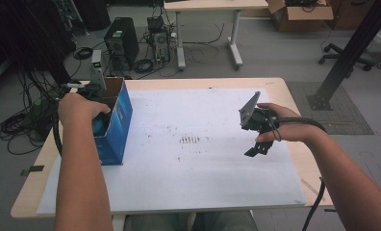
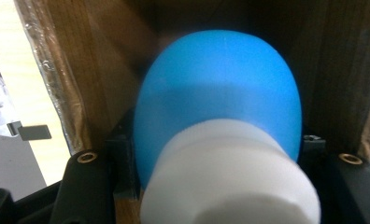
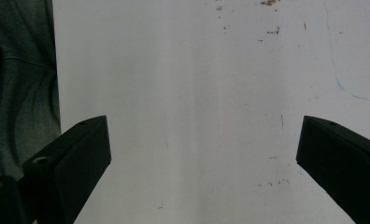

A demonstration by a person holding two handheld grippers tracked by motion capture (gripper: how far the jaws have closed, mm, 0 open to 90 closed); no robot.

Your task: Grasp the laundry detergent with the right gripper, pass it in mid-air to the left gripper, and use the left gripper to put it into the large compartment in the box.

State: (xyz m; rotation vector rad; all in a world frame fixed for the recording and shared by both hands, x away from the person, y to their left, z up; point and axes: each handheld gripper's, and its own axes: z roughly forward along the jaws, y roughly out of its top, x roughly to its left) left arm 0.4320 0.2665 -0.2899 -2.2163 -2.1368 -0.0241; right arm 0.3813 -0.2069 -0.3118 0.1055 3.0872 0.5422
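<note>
left gripper (image 2: 220,186): black jaws, brass screws | right gripper (image 1: 257,137): black, grey 3-cornered plate, black cable | forearms: sleeveless

1. A light wooden table (image 1: 280,84) carries a stained white sheet (image 1: 203,159).
2. The grey floor (image 1: 275,57) holds a black computer tower (image 1: 121,41) and tangled black cables (image 1: 20,125).
3. Behind stand a white-legged desk (image 1: 208,29), a brown cardboard box (image 1: 299,14) and a black office-chair base (image 1: 345,57).

White sheet (image 1: 198,163) covers most of the wooden surface (image 1: 30,192), with brown specks near its middle. On the floor behind: PC tower (image 1: 120,41), cable tangle (image 1: 20,122), second desk (image 1: 208,6), open cardboard box (image 1: 299,14), office chair base (image 1: 345,55), black frame post (image 1: 352,50).
</note>
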